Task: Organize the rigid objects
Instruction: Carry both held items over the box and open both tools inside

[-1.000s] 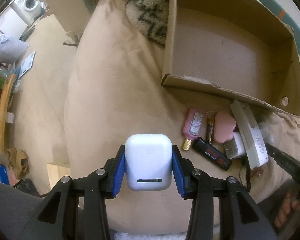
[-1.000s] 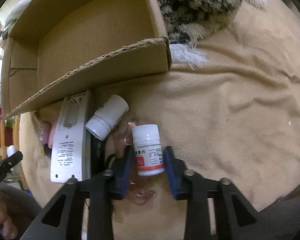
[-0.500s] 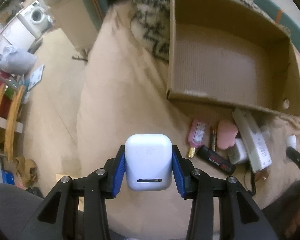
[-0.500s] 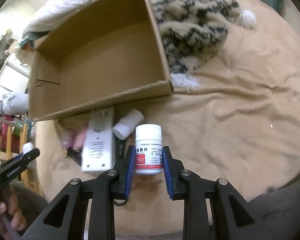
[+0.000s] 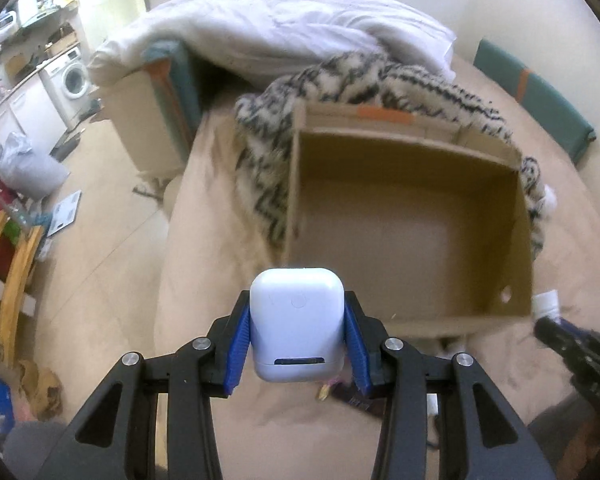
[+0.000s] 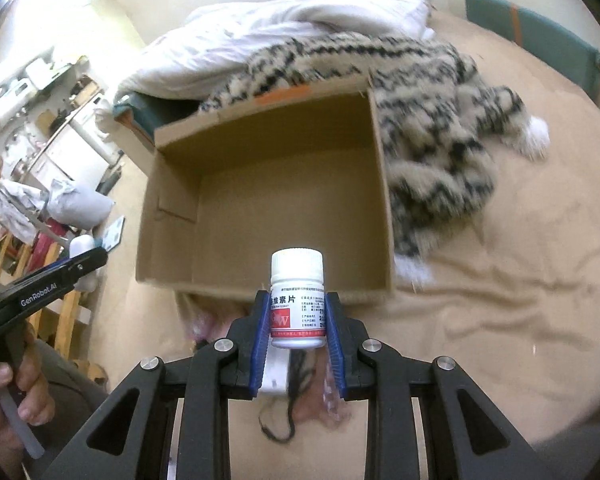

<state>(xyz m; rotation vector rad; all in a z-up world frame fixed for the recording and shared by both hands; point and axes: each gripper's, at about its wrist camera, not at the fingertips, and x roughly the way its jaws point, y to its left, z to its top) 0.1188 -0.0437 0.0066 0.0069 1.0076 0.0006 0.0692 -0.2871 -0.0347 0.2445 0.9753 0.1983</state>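
Observation:
My left gripper (image 5: 298,344) is shut on a white earbuds case (image 5: 298,320), held above the tan bedspread just in front of the open cardboard box (image 5: 404,168). My right gripper (image 6: 298,328) is shut on a white pill bottle (image 6: 297,300) with a red-and-white label, lifted near the box's (image 6: 260,184) front wall. The box looks empty inside. In the right wrist view the left gripper (image 6: 76,264) with the case shows at the left, held by a hand (image 6: 16,396). The right gripper (image 5: 548,326) shows at the right edge of the left wrist view.
Small items lie on the bedspread below the grippers, mostly hidden: a white device (image 6: 276,372), a black cord (image 6: 288,412), a dark stick (image 5: 352,398). A patterned fuzzy blanket (image 6: 432,132) and a white duvet (image 5: 284,28) lie behind the box. The bed's edge drops to the floor (image 5: 100,216) at left.
Both grippers rose with their objects and tilted up, so the box now sits straight ahead and the pile of small items slid under the fingers.

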